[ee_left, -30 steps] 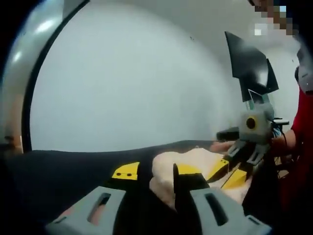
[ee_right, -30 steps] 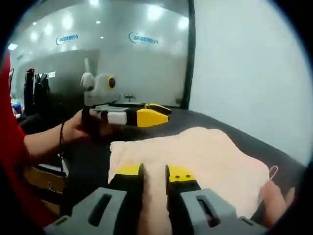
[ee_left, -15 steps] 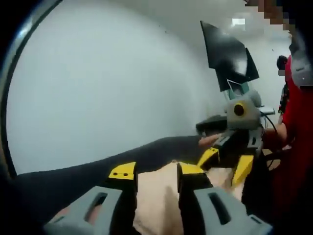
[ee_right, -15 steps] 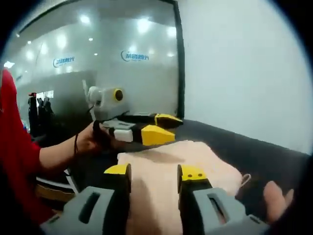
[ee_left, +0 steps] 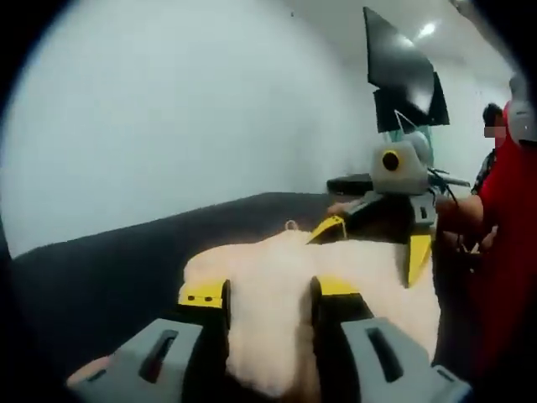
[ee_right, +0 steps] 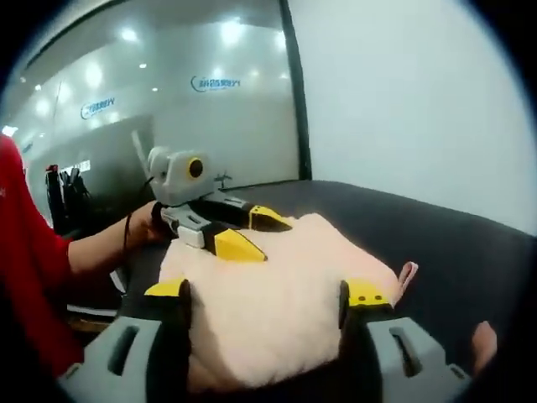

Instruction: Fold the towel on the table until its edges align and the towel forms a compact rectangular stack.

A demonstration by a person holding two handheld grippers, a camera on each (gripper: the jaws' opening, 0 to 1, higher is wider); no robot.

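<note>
The pale pink towel (ee_right: 277, 294) lies folded on the dark bench (ee_right: 445, 243), its long axis running from the near edge toward the far wall, a small hanging loop (ee_right: 409, 273) at its right corner. The right tool (ee_right: 268, 292) is spread wide, jaws astride the towel's near end. The left tool (ee_left: 267, 290) is released too, towel between its jaws.

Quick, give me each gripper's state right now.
Left gripper: open, jaws apart either side of the towel.
Right gripper: open wide over the towel.
</note>
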